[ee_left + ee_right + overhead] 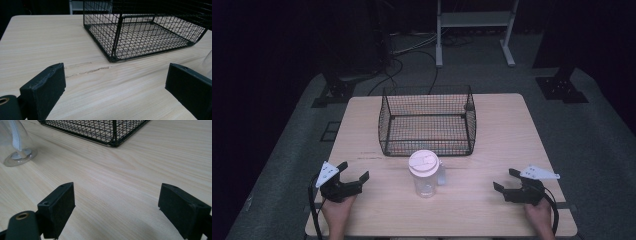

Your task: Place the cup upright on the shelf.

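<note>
A clear plastic cup with a pale pink lid point(425, 174) stands upright near the table's front middle; its base point(17, 157) lies at the upper left of the right gripper view. Behind it sits a black wire basket point(427, 121) point(147, 32) point(100, 130) with nothing visible inside. My left gripper point(354, 171) rests open at the front left, jaws wide apart over bare wood. At the front right my right gripper point(504, 181) is open too, nothing between its jaws. Each is held by a hand at the table's front edge.
The light wooden table point(512, 130) has a scuff mark point(87, 70) in front of the basket's left corner. Beyond the table are cables on the floor point(412, 60) and a white metal stand point(474, 30).
</note>
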A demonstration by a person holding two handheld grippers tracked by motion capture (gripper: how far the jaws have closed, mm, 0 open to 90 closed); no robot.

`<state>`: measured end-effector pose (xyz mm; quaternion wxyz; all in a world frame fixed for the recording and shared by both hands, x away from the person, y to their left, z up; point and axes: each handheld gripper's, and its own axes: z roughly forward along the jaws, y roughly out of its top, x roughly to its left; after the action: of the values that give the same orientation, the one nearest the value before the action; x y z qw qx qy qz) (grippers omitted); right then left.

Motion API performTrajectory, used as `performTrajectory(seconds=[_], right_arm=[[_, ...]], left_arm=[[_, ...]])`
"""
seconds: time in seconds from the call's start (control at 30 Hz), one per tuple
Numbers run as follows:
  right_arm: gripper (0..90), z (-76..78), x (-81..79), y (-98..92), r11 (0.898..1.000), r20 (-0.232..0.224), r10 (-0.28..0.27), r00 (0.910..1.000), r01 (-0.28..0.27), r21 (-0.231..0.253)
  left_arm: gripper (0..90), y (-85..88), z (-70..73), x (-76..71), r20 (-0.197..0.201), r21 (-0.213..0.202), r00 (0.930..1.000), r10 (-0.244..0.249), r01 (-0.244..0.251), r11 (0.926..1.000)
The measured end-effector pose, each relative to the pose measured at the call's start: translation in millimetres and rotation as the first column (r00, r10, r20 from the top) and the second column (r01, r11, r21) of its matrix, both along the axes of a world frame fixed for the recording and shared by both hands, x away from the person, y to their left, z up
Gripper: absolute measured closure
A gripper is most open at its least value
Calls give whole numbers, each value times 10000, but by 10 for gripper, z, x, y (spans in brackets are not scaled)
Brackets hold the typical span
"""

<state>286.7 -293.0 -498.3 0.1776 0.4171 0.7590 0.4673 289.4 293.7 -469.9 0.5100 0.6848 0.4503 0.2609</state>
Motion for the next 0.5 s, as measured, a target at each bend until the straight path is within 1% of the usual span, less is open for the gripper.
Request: performTrajectory(seconds=[0.23, 0.5], right_arm=[[129, 0, 0, -1, 10000, 27, 10, 10000, -10, 9], [129, 0, -3, 3, 10000, 36, 23, 10000, -23, -32]], left_arm=[[20, -3, -7, 21, -61, 44, 10000, -11, 11, 10000], [20, -27, -3, 29, -11, -15, 9998, -181, 181, 9998]])
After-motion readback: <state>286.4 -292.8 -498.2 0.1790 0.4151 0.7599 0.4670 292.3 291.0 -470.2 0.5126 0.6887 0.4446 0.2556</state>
